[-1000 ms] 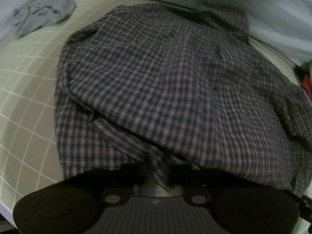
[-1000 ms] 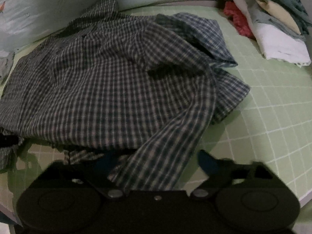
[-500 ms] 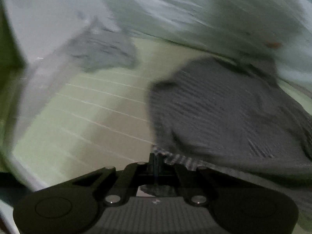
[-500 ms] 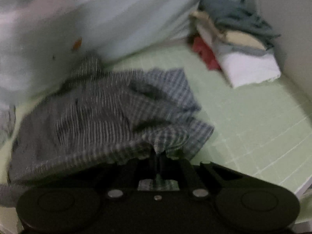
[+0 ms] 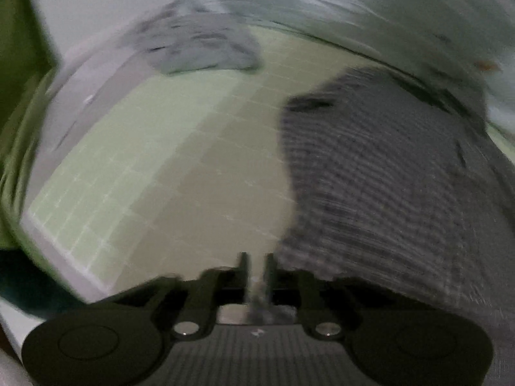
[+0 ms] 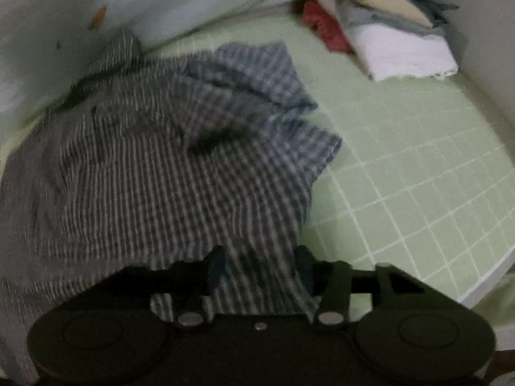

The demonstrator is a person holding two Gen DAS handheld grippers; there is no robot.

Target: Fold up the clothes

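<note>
Left gripper (image 5: pixel 256 265) fingers nearly closed with a slim gap, nothing clearly pinched. Right gripper (image 6: pixel 260 267) fingers spread apart, checked shirt (image 6: pixel 167 173) draped between them. Shirt lies crumpled on green gridded surface (image 6: pixel 402 167); folded clothes stack (image 6: pixel 396 32) at far right corner. Blurry.

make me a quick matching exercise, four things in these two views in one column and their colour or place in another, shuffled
1. checked shirt
2. grid mat
3. folded white cloth
4. crumpled grey garment

a. far left corner, in the left wrist view
b. pale green with white lines
c. bottom of the far right stack
d. dark plaid, spread mid-mat

Pairs: 1-d, 2-b, 3-c, 4-a
</note>
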